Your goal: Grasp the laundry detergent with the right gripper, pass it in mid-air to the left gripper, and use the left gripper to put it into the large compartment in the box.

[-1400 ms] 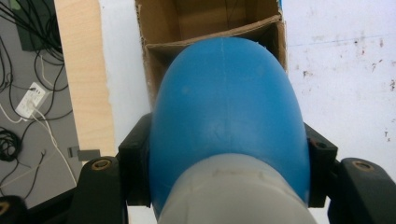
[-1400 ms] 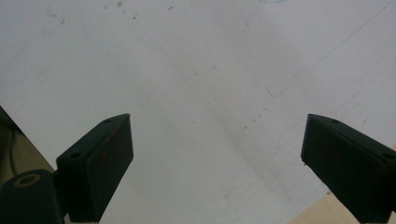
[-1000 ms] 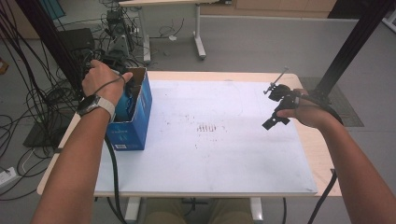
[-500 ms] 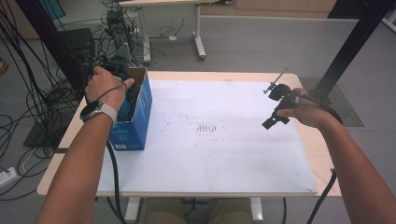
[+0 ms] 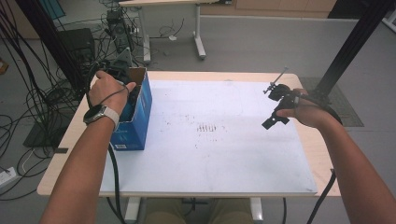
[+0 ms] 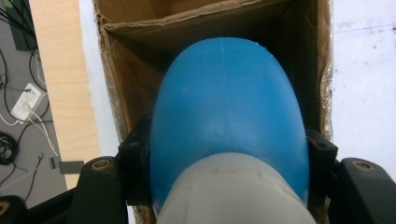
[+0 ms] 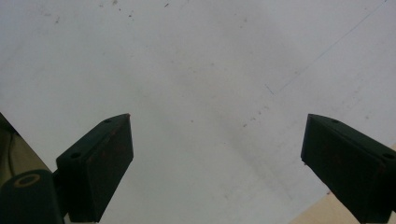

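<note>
The left gripper (image 6: 224, 154) has lifted toward the box (image 5: 135, 116) mouth, its jaws pinching a smooth blue, rounded bottle (image 6: 226, 112) just above the rough cardboard opening, so extraction looks nearly done. The right gripper (image 7: 215, 158) hangs spread and empty over the scuffed white mat (image 7: 196, 60).

Blk two-jaw grippers w/ brass screw inserts, blk trailing cables, grey-strap wristwatch (image 5: 100, 113) on left wrist
</note>
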